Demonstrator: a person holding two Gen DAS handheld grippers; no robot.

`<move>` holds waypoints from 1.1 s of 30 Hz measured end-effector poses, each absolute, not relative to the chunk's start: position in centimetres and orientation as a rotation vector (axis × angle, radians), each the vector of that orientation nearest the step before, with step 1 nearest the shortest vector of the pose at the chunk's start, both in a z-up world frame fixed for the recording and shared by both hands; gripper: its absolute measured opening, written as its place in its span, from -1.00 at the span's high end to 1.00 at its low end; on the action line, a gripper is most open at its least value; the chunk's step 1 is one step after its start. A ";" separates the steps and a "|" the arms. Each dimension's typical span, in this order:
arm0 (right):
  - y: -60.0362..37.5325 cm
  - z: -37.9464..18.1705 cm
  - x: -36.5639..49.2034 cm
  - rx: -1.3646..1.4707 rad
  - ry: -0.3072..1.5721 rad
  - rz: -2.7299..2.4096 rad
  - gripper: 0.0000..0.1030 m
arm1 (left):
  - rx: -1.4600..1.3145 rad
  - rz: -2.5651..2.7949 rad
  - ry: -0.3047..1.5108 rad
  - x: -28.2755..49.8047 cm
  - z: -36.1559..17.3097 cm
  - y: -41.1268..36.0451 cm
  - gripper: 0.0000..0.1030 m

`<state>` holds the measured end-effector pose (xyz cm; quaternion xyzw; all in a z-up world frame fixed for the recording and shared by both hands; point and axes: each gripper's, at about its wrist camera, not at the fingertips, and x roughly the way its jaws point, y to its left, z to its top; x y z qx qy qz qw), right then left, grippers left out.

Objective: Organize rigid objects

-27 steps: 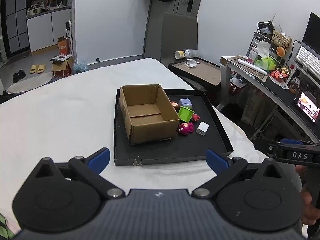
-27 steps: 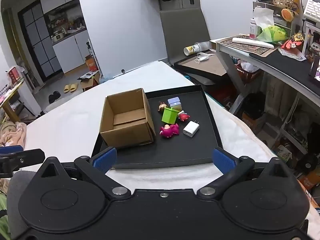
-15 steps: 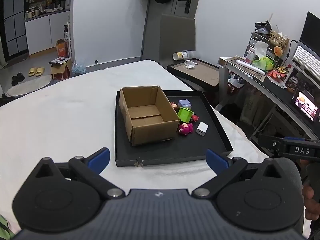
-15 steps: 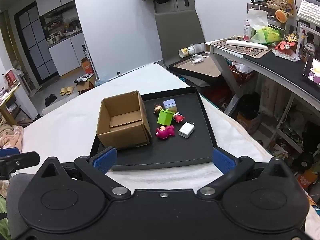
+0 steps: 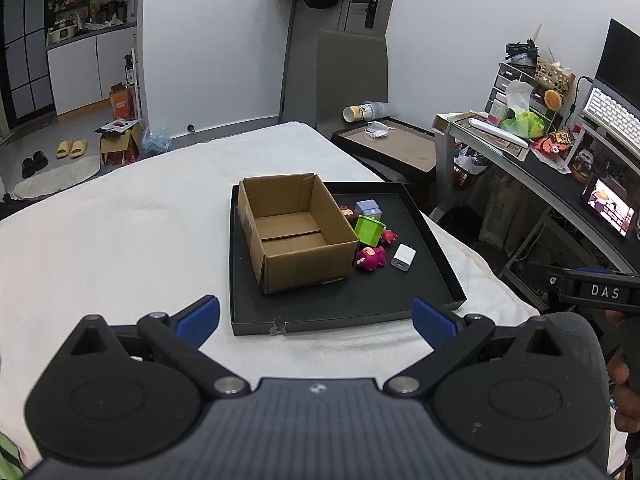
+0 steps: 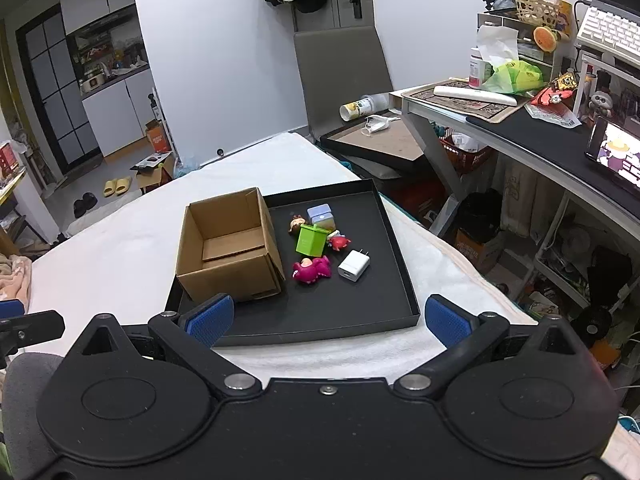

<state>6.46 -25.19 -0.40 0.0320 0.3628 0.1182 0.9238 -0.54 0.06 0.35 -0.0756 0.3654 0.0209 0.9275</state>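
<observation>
An open cardboard box (image 5: 296,228) (image 6: 228,248) stands with nothing in it on the left half of a black tray (image 5: 360,304) (image 6: 340,312). Right of the box lie small items: a green cube (image 5: 369,230) (image 6: 311,239), a lilac cube (image 5: 368,209) (image 6: 320,216), a pink plush figure (image 5: 370,258) (image 6: 312,270), a red toy (image 5: 389,236) (image 6: 340,242), a small brown figure (image 6: 296,224) and a white charger (image 5: 404,257) (image 6: 354,266). My left gripper (image 5: 316,316) and right gripper (image 6: 326,316) hover open before the tray's near edge, nothing between their blue pads.
The tray rests on a white-covered table (image 5: 120,240). To the right stands a cluttered desk (image 6: 540,136) with a keyboard and a lit screen. A grey chair (image 5: 352,80) and a second tray (image 5: 400,144) stand behind. The other gripper shows at the left wrist view's right edge.
Both views have shifted slightly: the tray and box sit a little higher and farther in the right wrist view. Both grippers stay wide open.
</observation>
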 end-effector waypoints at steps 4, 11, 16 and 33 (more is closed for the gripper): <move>-25.3 -0.5 6.5 0.063 0.744 0.233 -1.00 | -0.152 0.037 0.750 -0.6 0.4 0.1 -0.97; -25.3 -0.6 6.4 0.059 0.744 0.223 -1.00 | -0.149 0.038 0.750 -0.6 0.4 0.0 -0.97; -25.3 -0.6 6.4 0.058 0.741 0.222 -1.00 | -0.150 0.045 0.750 -0.6 0.3 0.0 -0.97; -25.4 -0.4 6.4 0.052 0.738 0.209 -1.00 | -0.143 0.044 0.748 -0.7 0.3 0.1 -0.97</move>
